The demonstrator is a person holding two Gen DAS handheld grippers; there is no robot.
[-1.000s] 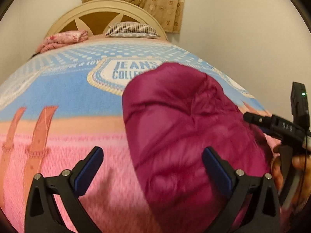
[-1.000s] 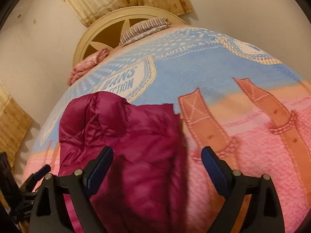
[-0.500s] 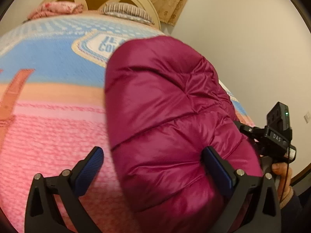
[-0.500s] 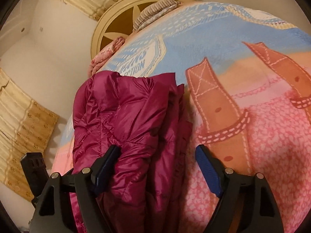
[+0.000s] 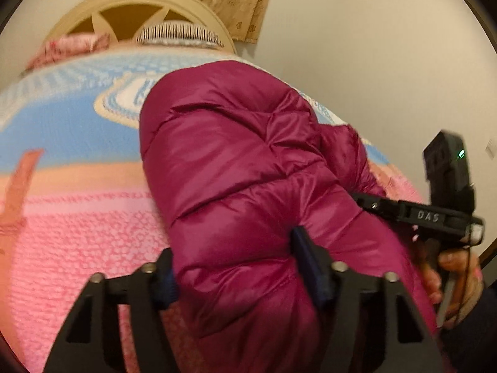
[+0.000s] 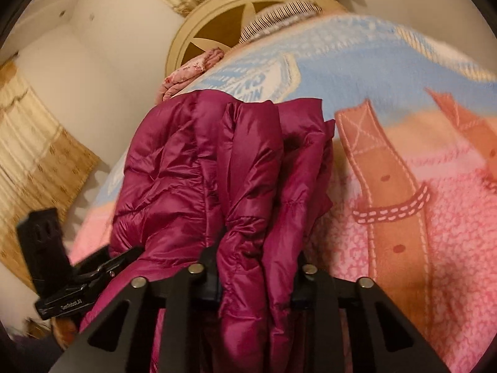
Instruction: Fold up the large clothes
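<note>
I have the magenta puffer jacket [image 5: 248, 168] lying on the bed, on the pink-and-blue blanket [image 5: 77, 217], its near hem at 6 o'clock in both wrist views and its far end reaching toward the headboard [image 5: 102, 15] at 12 o'clock. My left gripper [image 5: 236, 273] has just been closing its jaws and they now pinch a fat quilted roll of the jacket. My right gripper [image 6: 257, 267] has also just been closing, narrower, with its jaws clamped on a bunch of stacked edges. To do this lift-and-fold well, I judge both grips must hold every layer, since the shiny shell looks slippery and the padding springy. I would raise both hands together, keep the hem taut between them, and carry it toward 12 o'clock without letting the right bunch slide out
</note>
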